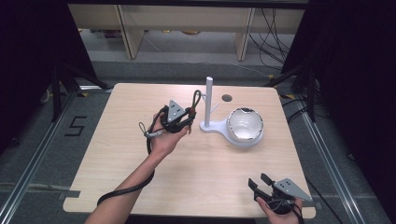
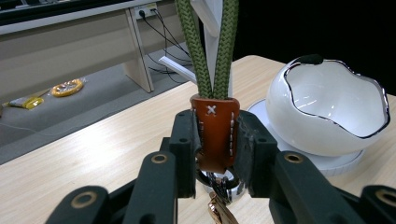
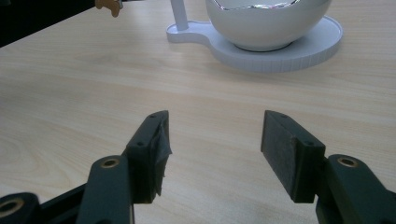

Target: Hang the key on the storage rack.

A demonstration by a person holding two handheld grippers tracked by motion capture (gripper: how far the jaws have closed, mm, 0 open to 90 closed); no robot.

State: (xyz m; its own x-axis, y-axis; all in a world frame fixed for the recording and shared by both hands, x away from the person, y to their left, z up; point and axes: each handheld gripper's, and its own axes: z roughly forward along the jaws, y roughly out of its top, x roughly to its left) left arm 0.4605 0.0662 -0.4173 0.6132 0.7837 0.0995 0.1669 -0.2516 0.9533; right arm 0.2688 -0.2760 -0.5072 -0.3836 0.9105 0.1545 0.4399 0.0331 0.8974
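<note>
My left gripper [image 1: 189, 114] [image 2: 215, 144] is shut on the brown leather tab [image 2: 215, 128] of a key strap. The strap's green rope loop [image 1: 196, 99] [image 2: 210, 46] rises from the tab, just in front of the white post [image 1: 208, 100] [image 2: 210, 18] of a stand. A metal ring and gold clasp [image 2: 218, 205] hang under the tab. The stand's base [image 1: 219, 127] [image 3: 289, 51] carries a white egg-shaped bowl [image 1: 245, 125] [image 2: 331, 107] [image 3: 268, 23] with a silver jagged rim. My right gripper [image 1: 259, 181] [image 3: 215, 149] is open and holds nothing, low over the table near its front right corner.
The wooden table [image 1: 140, 163] has a small round hole [image 1: 227, 98] behind the stand. Left of the table the floor bears a "5" mark [image 1: 74, 126]. Desk legs and cables stand beyond the far edge. Black curtains flank both sides.
</note>
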